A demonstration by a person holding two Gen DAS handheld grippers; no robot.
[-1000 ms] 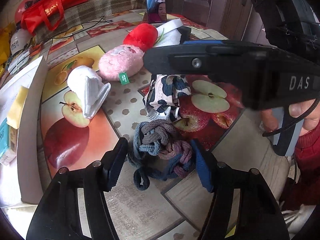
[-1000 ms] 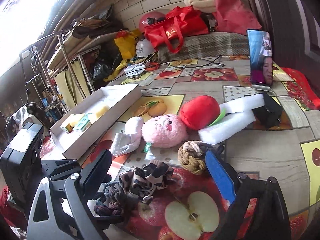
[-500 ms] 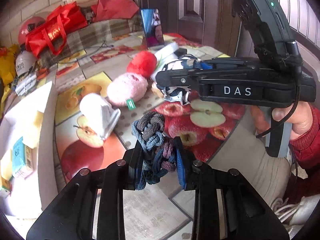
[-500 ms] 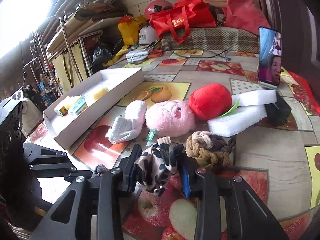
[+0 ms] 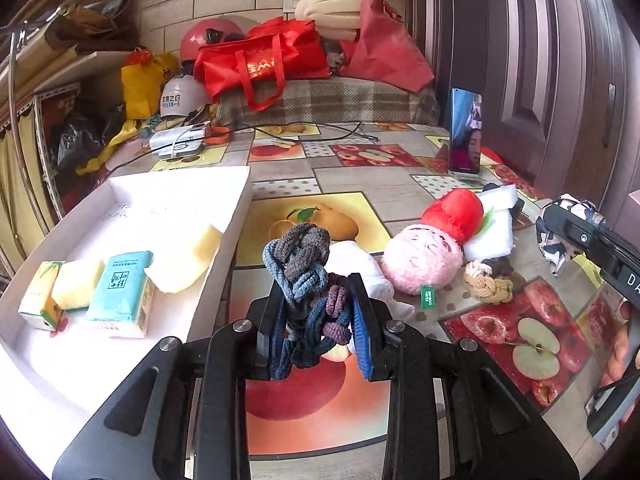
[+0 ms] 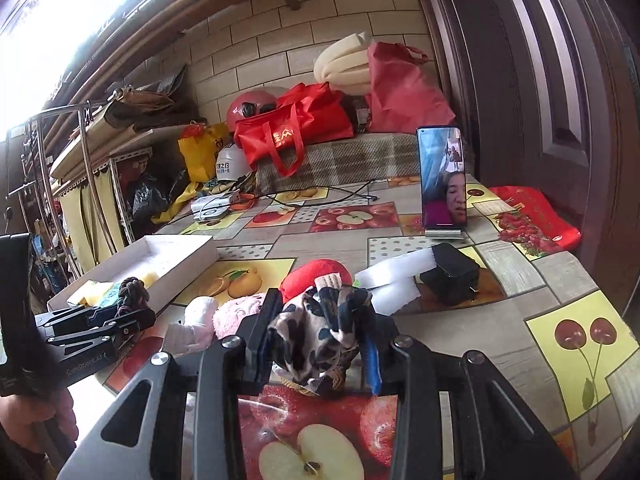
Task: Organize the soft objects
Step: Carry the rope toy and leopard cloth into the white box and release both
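Observation:
My left gripper (image 5: pixel 320 320) is shut on a knotted bundle of blue, grey and purple hair ties (image 5: pixel 304 272), lifted above the table beside the white box (image 5: pixel 120 216). My right gripper (image 6: pixel 320 340) is shut on a black-and-cream spotted scrunchie (image 6: pixel 320 328), also off the table. The right gripper with its scrunchie (image 5: pixel 560 236) shows at the right edge of the left wrist view. On the table lie a pink plush (image 5: pixel 420 258), a red plush (image 5: pixel 456 212), a beige braided rope knot (image 5: pixel 488 284) and a white cloth (image 5: pixel 360 268).
The white box holds tissue packs (image 5: pixel 120 292) and yellow sponges (image 5: pixel 188 256). White foam blocks (image 6: pixel 396 276), a black adapter (image 6: pixel 452 276) and a phone on a stand (image 6: pixel 442 184) stand further back. Red bags (image 5: pixel 260 64) and helmets crowd the far end.
Both grippers closed on their soft items and lifted them off the table. The left one swung left toward the white box with the hair ties.

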